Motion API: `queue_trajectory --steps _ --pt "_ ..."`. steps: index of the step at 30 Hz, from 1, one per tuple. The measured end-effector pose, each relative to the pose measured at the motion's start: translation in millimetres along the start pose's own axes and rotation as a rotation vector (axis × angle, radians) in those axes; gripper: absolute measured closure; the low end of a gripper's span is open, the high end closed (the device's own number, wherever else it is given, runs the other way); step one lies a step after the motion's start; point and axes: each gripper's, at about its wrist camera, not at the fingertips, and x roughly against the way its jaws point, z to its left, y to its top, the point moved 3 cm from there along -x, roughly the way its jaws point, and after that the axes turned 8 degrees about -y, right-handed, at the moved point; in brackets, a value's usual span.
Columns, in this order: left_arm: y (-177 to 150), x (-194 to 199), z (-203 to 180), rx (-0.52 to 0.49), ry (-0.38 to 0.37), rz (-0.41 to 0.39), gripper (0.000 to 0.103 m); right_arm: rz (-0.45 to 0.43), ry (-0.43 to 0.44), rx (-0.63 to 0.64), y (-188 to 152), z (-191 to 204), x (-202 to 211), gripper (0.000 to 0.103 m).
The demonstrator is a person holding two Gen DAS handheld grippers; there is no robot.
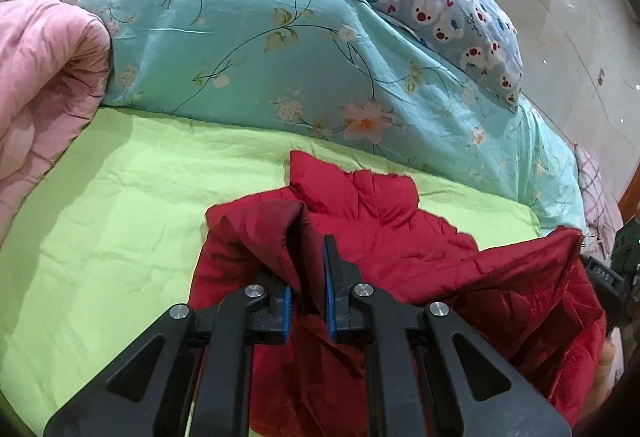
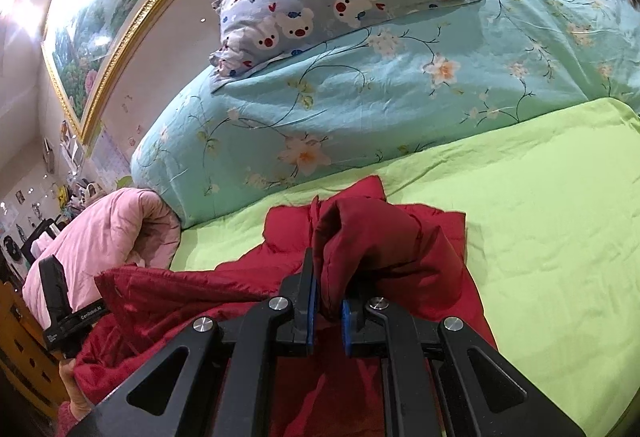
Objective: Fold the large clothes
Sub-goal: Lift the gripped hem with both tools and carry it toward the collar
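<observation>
Spread over a green bedsheet [image 1: 100, 229]: red quilted jacket [image 1: 400, 233], bunched folds pinched in nearly closed jaws of left gripper [image 1: 308, 277] and right gripper [image 2: 330, 293], floral duvet [image 1: 240, 37] behind.

The red jacket [image 1: 400, 237] runs off the lower edge in both views. The pink quilt [image 1: 36, 85] is cut by the left edge; the framed painting [image 2: 104, 17] is blurred by glare.

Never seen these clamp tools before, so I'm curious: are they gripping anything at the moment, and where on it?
Yes. The left gripper and the right gripper each pinch a bunched edge of the red quilted jacket; which part of the garment cannot be told.
</observation>
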Motion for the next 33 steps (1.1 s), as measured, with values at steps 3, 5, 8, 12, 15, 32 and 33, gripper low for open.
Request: queue_trajectory --steps 3,5,8,12,15,32,33 --pt "11.8 -17.4 4.9 0.008 0.008 0.009 0.093 0.007 0.002 -0.033 9.9 -6.3 -19.0 0.095" --pt "18.2 -29.5 6.9 0.006 0.02 0.02 0.093 0.01 -0.003 -0.04 15.3 -8.3 -29.1 0.095" --pt "26.2 -48.2 11.6 0.002 0.028 0.036 0.093 0.017 -0.018 -0.042 23.5 -9.0 -45.8 0.095" --pt "37.4 -74.0 22.6 0.025 0.038 0.066 0.093 0.027 -0.042 -0.034 34.1 -8.9 -70.3 0.095" --pt "47.7 -93.8 31.7 0.044 0.049 0.089 0.093 0.045 -0.062 -0.042 41.3 -11.0 -91.5 0.095" --pt "87.7 -206.5 67.8 0.089 0.139 0.191 0.093 0.121 -0.171 -0.13 65.2 -42.4 -207.8 0.095" --pt "90.2 -212.1 70.3 0.092 0.141 0.194 0.093 0.122 -0.174 -0.134 67.1 -43.2 -212.3 0.095"
